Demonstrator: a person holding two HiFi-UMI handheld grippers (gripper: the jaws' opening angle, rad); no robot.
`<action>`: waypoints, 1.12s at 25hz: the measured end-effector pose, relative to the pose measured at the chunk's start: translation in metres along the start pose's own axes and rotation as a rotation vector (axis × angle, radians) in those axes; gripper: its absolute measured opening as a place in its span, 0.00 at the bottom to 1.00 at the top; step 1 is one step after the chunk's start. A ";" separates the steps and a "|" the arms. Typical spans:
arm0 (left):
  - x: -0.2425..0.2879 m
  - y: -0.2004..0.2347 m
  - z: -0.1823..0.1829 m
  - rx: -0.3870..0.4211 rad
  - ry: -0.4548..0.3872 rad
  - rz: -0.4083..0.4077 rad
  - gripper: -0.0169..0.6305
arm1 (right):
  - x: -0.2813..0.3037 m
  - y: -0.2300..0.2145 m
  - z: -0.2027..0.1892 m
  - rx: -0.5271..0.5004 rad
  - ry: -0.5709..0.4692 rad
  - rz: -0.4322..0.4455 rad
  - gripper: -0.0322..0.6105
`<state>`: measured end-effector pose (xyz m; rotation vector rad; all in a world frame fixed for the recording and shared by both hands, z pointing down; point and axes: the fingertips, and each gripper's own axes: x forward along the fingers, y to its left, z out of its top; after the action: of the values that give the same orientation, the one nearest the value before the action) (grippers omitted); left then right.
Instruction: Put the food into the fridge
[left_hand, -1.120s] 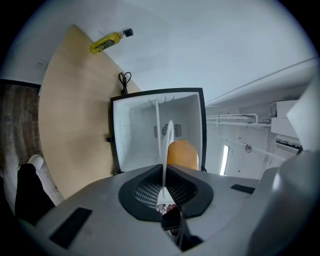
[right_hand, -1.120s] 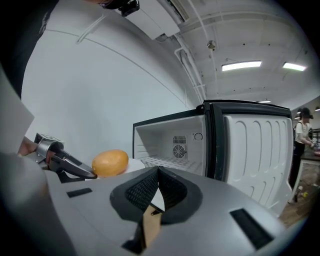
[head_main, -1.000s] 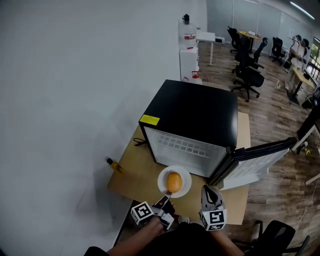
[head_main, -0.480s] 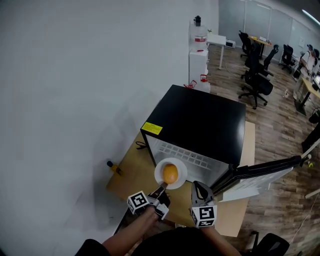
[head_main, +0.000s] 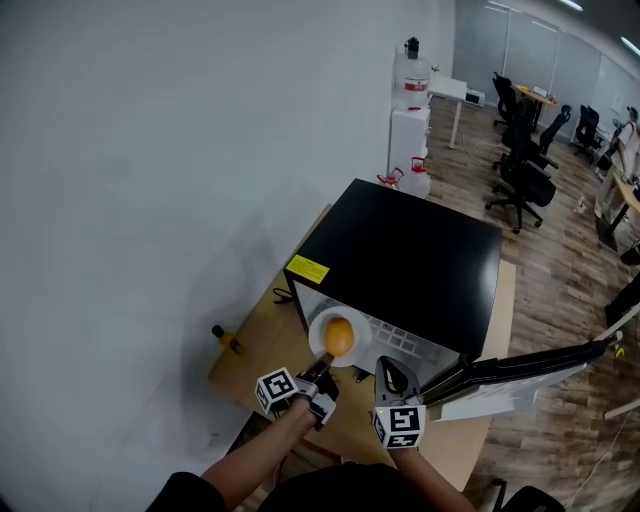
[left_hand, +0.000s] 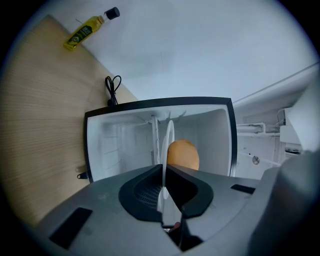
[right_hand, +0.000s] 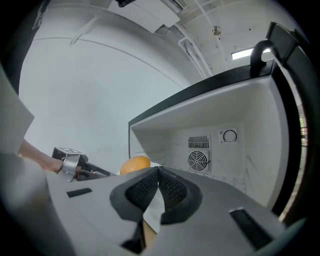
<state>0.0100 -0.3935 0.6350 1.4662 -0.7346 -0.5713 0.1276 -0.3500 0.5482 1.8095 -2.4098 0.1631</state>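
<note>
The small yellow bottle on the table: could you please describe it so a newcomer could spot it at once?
Find the black mini fridge standing open on the wooden table. Left of it, at the table's edge by the white wall, sits the bottle. It alone is yellow with a black cap.

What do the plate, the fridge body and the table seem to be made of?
Plate: white, smooth, thin-rimmed; ceramic or plastic, cannot tell.
Fridge body: black, flat, faint sheen; likely painted metal.
Table: pale wood grain, matte; wood or laminate.
</note>
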 end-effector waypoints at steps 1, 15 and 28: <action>0.005 0.000 0.002 0.003 -0.002 -0.002 0.06 | 0.002 -0.001 0.001 0.000 -0.001 0.000 0.14; 0.053 0.001 0.028 -0.002 -0.010 0.008 0.06 | 0.034 -0.026 0.002 -0.011 0.015 -0.015 0.14; 0.091 -0.005 0.034 -0.012 -0.024 0.027 0.06 | 0.042 -0.032 -0.007 -0.045 0.047 -0.003 0.14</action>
<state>0.0456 -0.4840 0.6370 1.4381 -0.7672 -0.5721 0.1472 -0.3975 0.5624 1.7702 -2.3591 0.1483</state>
